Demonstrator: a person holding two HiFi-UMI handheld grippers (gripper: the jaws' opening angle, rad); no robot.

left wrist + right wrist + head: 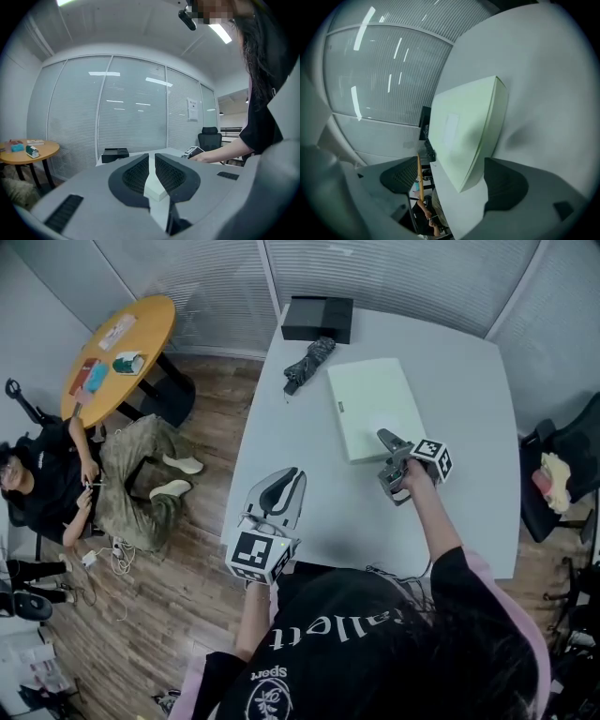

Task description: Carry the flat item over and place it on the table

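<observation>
The step in hand reads as the very end of the placing, though the same pose would also fit the start of a pick-up. On the left, the left tool (292,480) hangs over the near left edge of the white bench (450,362). Its jaws are drawn together to a thin slit with nothing between them, and it appears to take no part in the work. Further right, the flat white box (370,404) lies flat on the bench top, toward the far side. It sits just beside a folded umbrella (309,362) and near a black box (317,318) at the far edge. At the flat box's near right corner sits the right tool (384,462), turned on its side with its jaws spread wide. The right gripper view shows that corner between the two jaws, with neither pad visibly pressing on it, so the box looks released and resting on the bench alone. If this is the set-down, the next move calls for drawing the right tool straight back off the corner, jaws kept wide, so that the box is not dragged or tipped. If it is a pick-up, the jaws must slide further over the edge before they clench.
</observation>
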